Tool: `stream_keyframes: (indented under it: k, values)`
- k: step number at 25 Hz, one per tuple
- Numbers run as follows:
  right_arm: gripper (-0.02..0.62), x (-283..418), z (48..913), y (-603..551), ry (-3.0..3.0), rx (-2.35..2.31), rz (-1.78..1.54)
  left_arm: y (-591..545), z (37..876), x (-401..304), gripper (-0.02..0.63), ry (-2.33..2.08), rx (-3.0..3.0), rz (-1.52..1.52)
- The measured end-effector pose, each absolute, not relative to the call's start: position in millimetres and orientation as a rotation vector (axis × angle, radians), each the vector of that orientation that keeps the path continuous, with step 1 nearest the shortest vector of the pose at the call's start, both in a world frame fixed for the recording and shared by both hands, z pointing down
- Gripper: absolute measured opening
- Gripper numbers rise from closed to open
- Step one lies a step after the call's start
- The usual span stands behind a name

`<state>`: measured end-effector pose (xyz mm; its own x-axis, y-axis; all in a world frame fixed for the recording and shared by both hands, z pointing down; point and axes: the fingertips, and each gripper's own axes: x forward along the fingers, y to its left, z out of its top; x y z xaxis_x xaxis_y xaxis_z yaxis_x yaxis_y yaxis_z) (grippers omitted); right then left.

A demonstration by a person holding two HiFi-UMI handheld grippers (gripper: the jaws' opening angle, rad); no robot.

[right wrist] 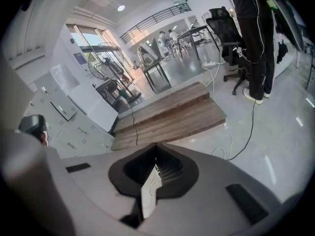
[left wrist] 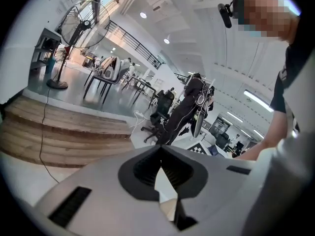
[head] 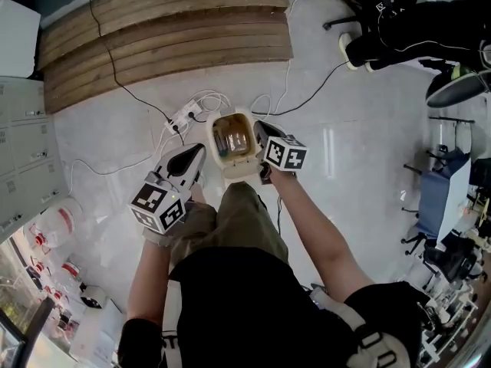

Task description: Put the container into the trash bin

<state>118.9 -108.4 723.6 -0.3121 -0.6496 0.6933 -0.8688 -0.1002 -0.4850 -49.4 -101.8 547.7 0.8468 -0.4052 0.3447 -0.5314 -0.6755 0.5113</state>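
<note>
The person's forearms (head: pixel 311 217) reach down to both tongs. The left gripper (head: pixel 201 152) is clenched on the left rim of the cream trash bin (head: pixel 239 167), and the right gripper (head: pixel 258 129) on its right rim. The clear container (head: pixel 231 138) lies inside the bin, above the floor (head: pixel 115 129).

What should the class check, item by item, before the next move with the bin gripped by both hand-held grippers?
1. Right hand-held gripper shut on the rim of the bin: ok.
2. Left hand-held gripper shut on the rim: ok.
3. Container inside the bin: ok, a clear thing lies in it.
4. Bin's opening faces up: ok.
5. Floor ahead free of hazards: not ok, cables lie there.
6. Where to set the bin down: cannot tell.
</note>
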Motion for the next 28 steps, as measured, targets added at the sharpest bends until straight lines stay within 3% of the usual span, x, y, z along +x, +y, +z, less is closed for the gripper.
stream_keyframes:
  k: [28]
  values:
    - [0.015,143,427,-26,-2.253,1.929,0.834,-90,402,12,0.008,-0.415,2.762,0.25]
